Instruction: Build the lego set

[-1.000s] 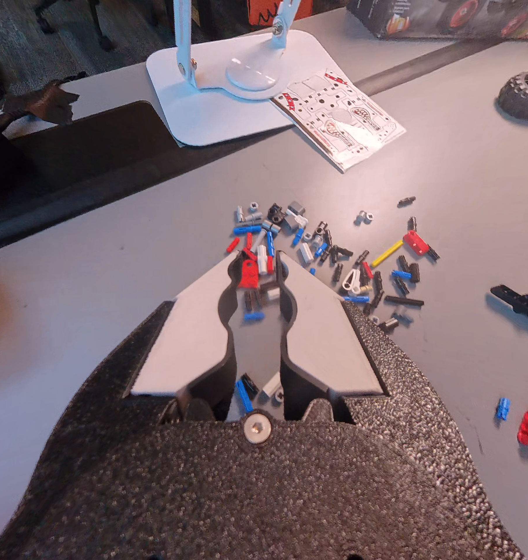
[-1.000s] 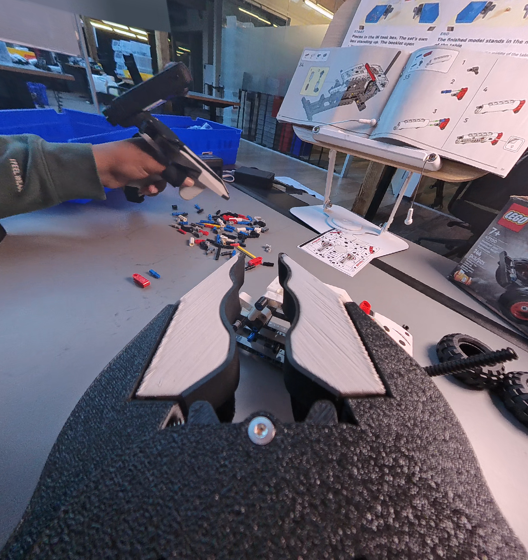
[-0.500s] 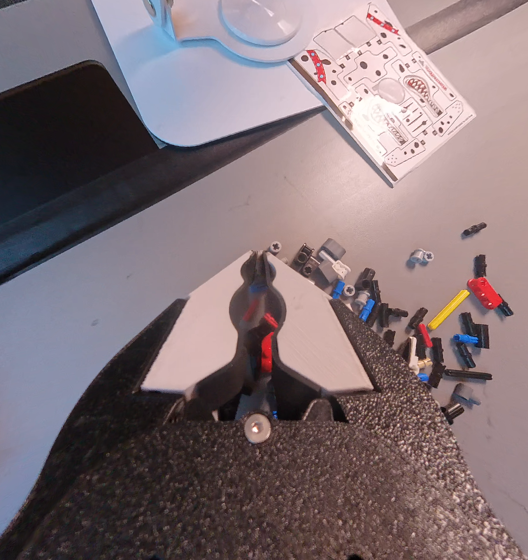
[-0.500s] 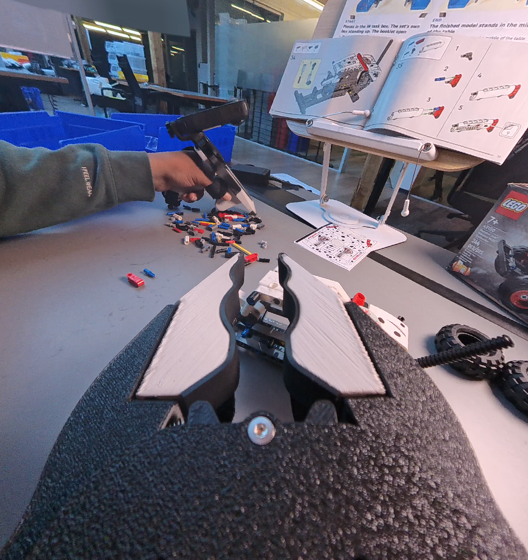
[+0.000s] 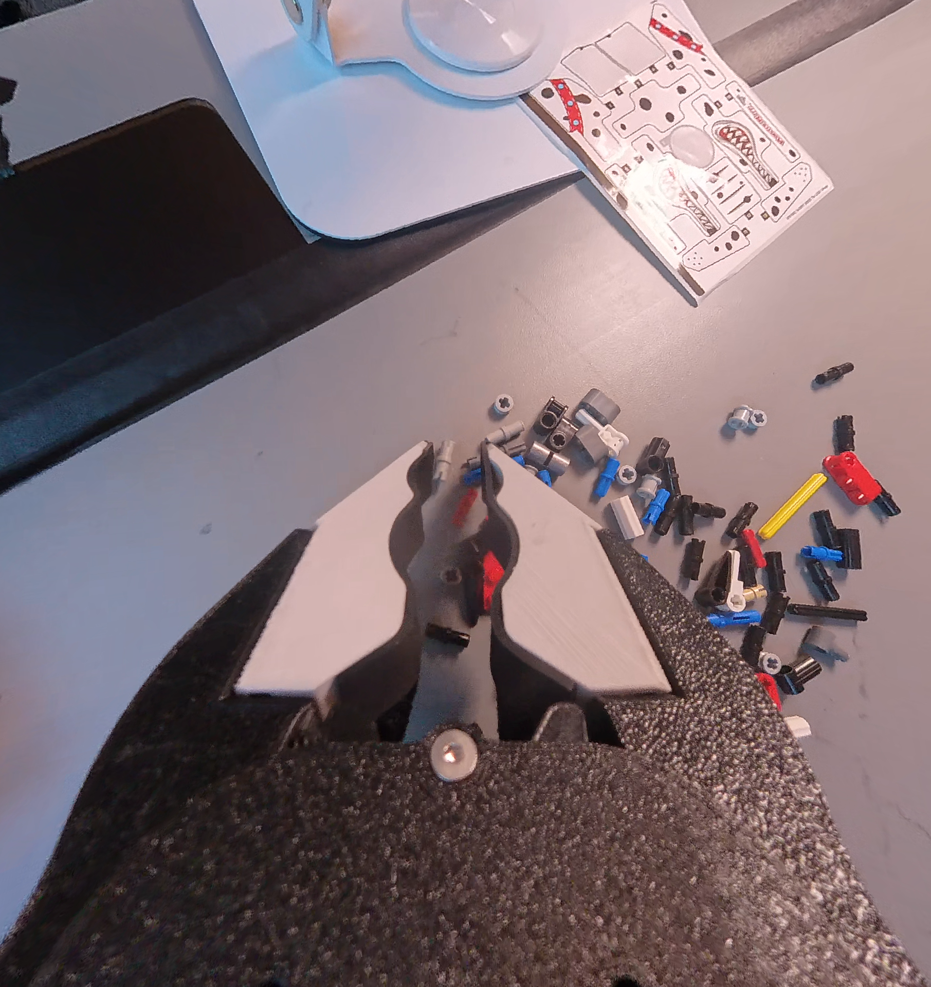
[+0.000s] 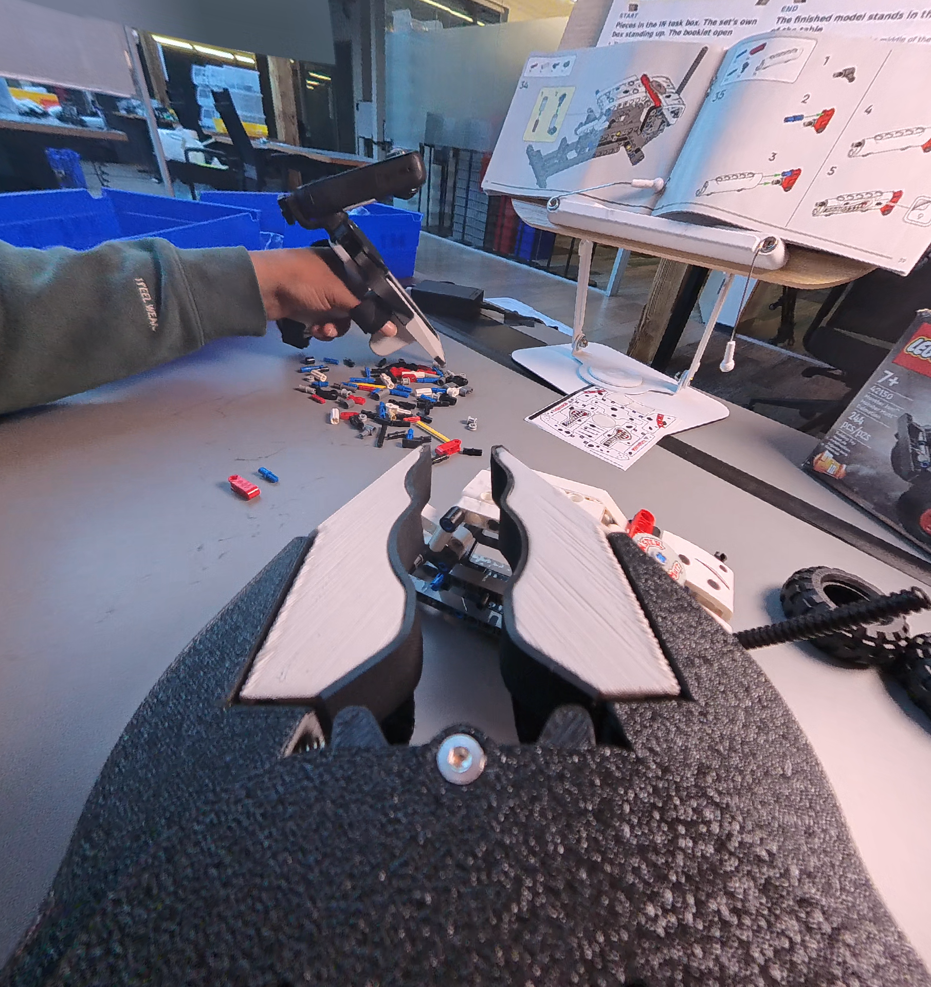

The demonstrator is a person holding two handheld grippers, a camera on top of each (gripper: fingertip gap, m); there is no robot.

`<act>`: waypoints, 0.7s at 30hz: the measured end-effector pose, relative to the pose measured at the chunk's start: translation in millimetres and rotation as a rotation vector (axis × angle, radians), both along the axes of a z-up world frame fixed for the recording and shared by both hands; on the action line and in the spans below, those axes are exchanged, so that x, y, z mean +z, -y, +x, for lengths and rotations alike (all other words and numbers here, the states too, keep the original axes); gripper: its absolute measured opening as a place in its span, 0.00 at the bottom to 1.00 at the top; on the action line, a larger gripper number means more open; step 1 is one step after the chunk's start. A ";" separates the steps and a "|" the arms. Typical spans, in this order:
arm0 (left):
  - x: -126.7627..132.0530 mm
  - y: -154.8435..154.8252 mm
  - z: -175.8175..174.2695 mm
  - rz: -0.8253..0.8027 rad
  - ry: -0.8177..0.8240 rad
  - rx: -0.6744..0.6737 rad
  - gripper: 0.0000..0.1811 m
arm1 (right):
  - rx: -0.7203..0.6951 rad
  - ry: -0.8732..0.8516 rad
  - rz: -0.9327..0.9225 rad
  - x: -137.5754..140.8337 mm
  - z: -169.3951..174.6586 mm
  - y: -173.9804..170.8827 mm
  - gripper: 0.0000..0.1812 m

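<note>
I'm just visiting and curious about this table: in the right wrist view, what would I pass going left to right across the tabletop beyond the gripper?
Lone red piece → scattered pile of small pieces → sticker sheet → black tyres → set's box.

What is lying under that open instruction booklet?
The booklet rests on a white stand. Below, the stand's base pins one edge of a sticker sheet. What lies behind the pages is hidden.

matt grey table (image 5: 506, 331), glossy plastic pieces (image 5: 682, 512).
</note>
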State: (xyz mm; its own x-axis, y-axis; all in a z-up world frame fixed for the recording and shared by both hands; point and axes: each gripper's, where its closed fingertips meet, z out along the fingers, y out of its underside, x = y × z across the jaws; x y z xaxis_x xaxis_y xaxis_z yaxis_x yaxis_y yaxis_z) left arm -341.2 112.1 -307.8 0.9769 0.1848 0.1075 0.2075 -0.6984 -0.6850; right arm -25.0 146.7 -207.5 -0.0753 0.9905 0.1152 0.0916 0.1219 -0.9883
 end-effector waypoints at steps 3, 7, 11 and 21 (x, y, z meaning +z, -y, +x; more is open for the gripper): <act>-3.1 -3.1 2.0 -0.005 -0.033 -0.028 0.11 | 0.000 0.005 0.002 -1.5 -0.3 -0.1 0.12; -3.8 -5.2 6.3 -0.014 -0.040 -0.052 0.09 | 0.000 0.007 -0.001 -2.1 -0.5 -0.5 0.12; -3.7 -2.0 7.4 -0.022 -0.054 -0.062 0.10 | 0.002 0.010 -0.001 -3.2 -0.8 0.0 0.12; -7.4 10.7 8.8 -0.065 -0.090 -0.077 0.10 | 0.004 0.014 -0.004 -4.5 -1.3 0.2 0.12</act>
State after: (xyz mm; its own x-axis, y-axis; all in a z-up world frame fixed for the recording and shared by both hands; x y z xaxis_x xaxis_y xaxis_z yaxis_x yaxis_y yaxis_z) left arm -332.4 101.4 -315.2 0.9936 0.1126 0.0090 0.0913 -0.7531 -0.6515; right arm -26.3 146.5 -212.0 -0.0807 0.9907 0.1097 0.1045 0.1179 -0.9875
